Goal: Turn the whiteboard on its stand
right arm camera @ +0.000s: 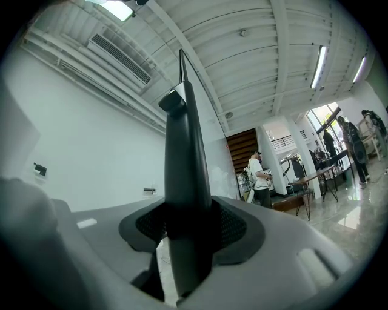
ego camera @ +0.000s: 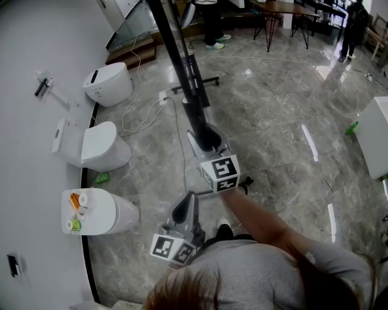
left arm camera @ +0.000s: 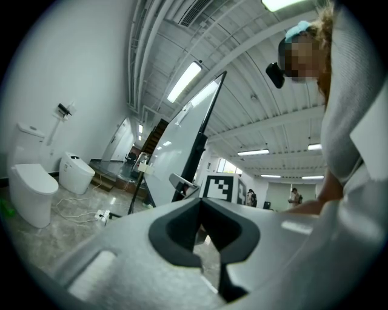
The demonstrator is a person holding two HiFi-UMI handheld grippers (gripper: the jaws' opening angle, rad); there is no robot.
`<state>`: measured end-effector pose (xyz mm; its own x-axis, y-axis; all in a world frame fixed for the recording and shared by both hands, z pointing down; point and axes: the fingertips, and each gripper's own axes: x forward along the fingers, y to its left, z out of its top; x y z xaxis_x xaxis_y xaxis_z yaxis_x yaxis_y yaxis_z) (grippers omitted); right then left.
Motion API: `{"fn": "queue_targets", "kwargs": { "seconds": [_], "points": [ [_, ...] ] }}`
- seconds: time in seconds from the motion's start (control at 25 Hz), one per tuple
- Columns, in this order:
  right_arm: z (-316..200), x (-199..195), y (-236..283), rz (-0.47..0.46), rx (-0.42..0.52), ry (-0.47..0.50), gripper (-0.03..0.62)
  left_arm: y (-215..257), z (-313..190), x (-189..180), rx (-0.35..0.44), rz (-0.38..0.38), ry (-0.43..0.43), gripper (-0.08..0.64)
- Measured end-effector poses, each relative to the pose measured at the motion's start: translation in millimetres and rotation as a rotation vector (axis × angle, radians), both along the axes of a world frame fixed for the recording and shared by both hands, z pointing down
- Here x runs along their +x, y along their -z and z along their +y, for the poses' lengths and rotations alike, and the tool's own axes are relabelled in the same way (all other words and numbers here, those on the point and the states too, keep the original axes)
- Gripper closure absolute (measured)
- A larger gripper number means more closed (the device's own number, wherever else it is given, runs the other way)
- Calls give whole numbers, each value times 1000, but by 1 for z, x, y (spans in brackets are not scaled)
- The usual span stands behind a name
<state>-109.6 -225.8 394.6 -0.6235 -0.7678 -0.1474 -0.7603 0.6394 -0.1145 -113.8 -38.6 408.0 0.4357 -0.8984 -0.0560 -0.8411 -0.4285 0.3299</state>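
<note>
The whiteboard point(ego camera: 176, 54) shows edge-on in the head view as a dark-framed bar rising from its wheeled stand point(ego camera: 200, 82). My right gripper point(ego camera: 203, 132) is shut on the board's dark edge frame point(right arm camera: 185, 157), which fills the gap between its pads in the right gripper view. My left gripper point(ego camera: 185, 212) hangs lower and nearer to me, apart from the board, its jaws shut on nothing point(left arm camera: 203, 203). In the left gripper view the white board face point(left arm camera: 182, 139) stands tilted ahead, with the right gripper's marker cube point(left arm camera: 221, 187) beside it.
Three white toilets point(ego camera: 100, 148) line the left wall, with cables point(ego camera: 142, 115) and a power strip on the marble floor. A white cabinet point(ego camera: 376, 133) stands at right. A table point(ego camera: 285, 9) and standing people point(ego camera: 212, 24) are at the back.
</note>
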Motion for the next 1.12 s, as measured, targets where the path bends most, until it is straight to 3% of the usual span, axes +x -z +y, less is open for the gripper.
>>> {"fn": "queue_targets", "kwargs": {
  "seconds": [0.24, 0.56, 0.92, 1.12],
  "points": [
    [11, 3, 6, 5, -4, 7, 403, -6, 16, 14, -45, 7, -18, 564],
    [22, 9, 32, 5, -22, 29, 403, 22, 26, 20, -62, 39, 19, 563],
    [71, 15, -13, -18, -9, 64, 397, -20, 70, 37, -17, 15, 35, 563],
    [86, 20, -14, -26, -25, 90, 391, -18, 83, 50, -10, 6, 38, 563]
  ]
}}
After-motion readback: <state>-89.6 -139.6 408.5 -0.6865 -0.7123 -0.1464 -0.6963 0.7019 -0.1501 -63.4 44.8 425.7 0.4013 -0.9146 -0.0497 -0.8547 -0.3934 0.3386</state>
